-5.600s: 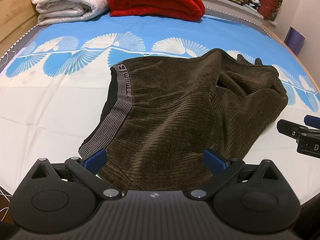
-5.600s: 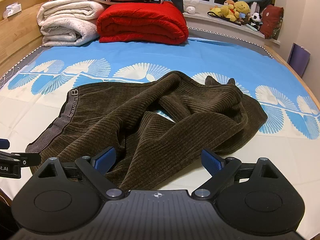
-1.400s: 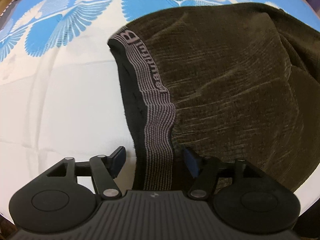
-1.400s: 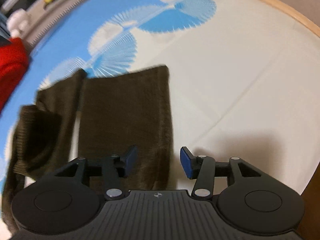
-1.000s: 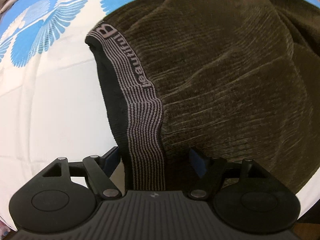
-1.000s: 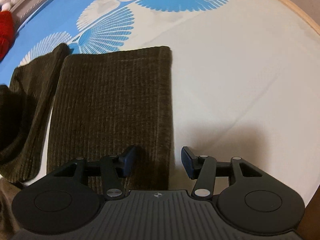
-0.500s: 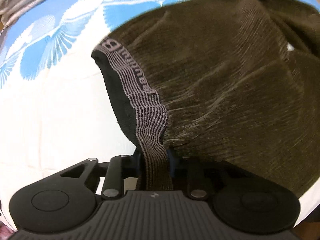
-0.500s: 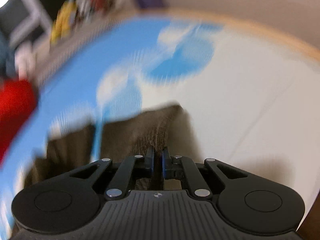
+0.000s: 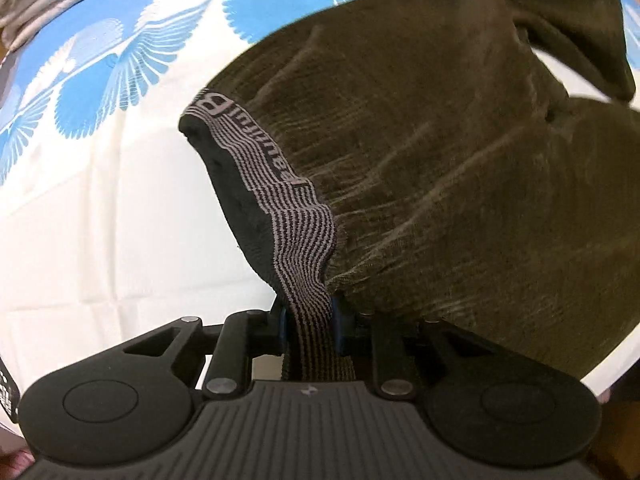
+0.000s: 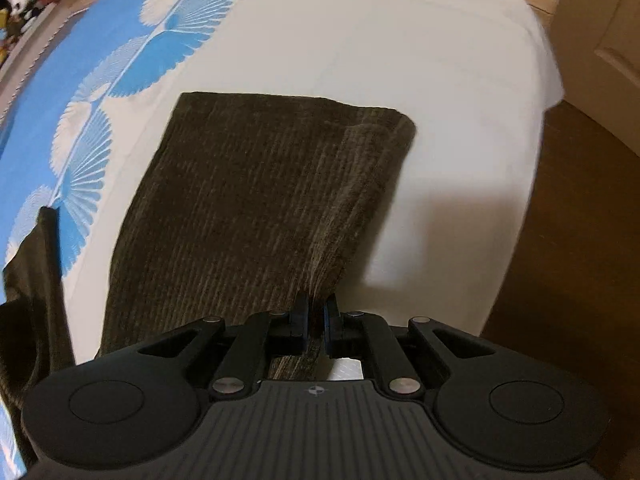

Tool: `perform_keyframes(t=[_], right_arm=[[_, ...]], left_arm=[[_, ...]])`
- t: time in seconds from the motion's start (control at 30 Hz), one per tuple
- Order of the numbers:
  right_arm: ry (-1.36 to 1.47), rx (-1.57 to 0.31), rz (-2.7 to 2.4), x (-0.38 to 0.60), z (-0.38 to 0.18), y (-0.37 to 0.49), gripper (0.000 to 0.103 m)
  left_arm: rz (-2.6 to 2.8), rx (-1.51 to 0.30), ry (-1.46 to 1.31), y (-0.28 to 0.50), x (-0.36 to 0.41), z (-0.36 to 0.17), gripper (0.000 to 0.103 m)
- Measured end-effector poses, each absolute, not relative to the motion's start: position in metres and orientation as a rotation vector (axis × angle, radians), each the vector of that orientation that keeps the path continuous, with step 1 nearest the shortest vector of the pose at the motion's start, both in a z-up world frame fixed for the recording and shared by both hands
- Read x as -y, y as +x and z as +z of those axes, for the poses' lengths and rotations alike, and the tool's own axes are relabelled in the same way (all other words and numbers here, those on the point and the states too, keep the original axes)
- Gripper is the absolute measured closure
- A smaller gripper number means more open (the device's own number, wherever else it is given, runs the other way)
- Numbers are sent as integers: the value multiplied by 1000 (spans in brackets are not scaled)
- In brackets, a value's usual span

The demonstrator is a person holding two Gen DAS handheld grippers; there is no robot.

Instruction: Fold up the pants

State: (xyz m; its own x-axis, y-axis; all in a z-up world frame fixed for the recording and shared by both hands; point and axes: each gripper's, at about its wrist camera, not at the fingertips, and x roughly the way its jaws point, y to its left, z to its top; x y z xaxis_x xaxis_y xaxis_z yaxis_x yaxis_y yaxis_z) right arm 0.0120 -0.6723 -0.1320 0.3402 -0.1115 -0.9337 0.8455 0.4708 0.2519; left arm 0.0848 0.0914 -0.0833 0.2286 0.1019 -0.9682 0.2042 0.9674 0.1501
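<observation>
My left gripper (image 9: 307,322) has its jaws closed tight on the striped waistband (image 9: 280,200) of the brown pants (image 9: 460,168), the elastic bunched between the blue pads; my right gripper (image 10: 316,326) is likewise pinched shut on the near edge of one pant leg (image 10: 248,216), close to its cuff. The pants lie across the bed sheet (image 9: 80,208), which carries a blue fan print, with the seat rising toward 1 o'clock in the left view and the leg running toward 11 o'clock in the right view. With both ends pinned, I judge the job is to lift evenly and draw the fabric taut so the wrinkles across the seat pull out before I lay one half over the other. How much cloth sits inside each pinch is hidden by the fingers. A second leg shows only as a dark strip at 9 o'clock in the right view, cut off by the frame, and the middle of the pants appears in neither view.
</observation>
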Motion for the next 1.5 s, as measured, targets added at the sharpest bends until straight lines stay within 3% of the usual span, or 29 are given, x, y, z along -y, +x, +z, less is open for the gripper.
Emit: perform_keyframes(t=[0.13, 0.2, 0.27, 0.37, 0.47, 0.5, 0.6, 0.73, 0.83, 0.93, 1.07, 1.13, 1.2, 1.3, 1.4, 1.5], right_arm=[[847, -1062, -645, 667, -135, 16, 90], [873, -1065, -692, 675, -140, 13, 71], [903, -1049, -761, 686, -144, 7, 59], [913, -1030, -817, 693, -151, 1, 58], [908, -1052, -794, 692, -159, 6, 62], [883, -1071, -785, 690, -160, 9, 75], [797, -1092, -775, 681, -157, 16, 93], [902, -1002, -902, 686, -142, -9, 96], [903, -1112, -926, 678, -153, -9, 96], [832, -1180, -925, 671, -156, -3, 94], [727, -1141, -992, 670, -141, 0, 82], [634, -1058, -1050, 670, -122, 0, 77], [625, -933, -1060, 671, -104, -5, 65], [598, -826, -969, 659, -89, 0, 55], [563, -818, -830, 644, -86, 18, 53], [566, -837, -745, 625, -90, 31, 52]], left_arm=[[-70, -1362, 230, 94, -98, -84, 77], [-60, -1371, 215, 106, -99, -84, 74], [-44, -1381, 181, 112, -108, -91, 66], [-25, -1392, 153, 111, -109, -104, 60], [-25, -1398, 193, 113, -105, -112, 60], [-26, -1394, 198, 111, -105, -113, 65], [-5, -1337, 177, 112, -109, -104, 77], [93, -1200, 161, 113, -116, -80, 79], [69, -1301, 304, 108, -102, -100, 76], [33, -1359, 406, 103, -95, -111, 70], [59, -1312, 366, 102, -101, -95, 57], [68, -1250, 319, 101, -108, -80, 56], [36, -1190, 221, 97, -112, -63, 56], [-44, -1204, 128, 96, -111, -62, 56], [-118, -1309, 194, 90, -101, -89, 56], [-159, -1422, 449, 72, -91, -130, 59]])
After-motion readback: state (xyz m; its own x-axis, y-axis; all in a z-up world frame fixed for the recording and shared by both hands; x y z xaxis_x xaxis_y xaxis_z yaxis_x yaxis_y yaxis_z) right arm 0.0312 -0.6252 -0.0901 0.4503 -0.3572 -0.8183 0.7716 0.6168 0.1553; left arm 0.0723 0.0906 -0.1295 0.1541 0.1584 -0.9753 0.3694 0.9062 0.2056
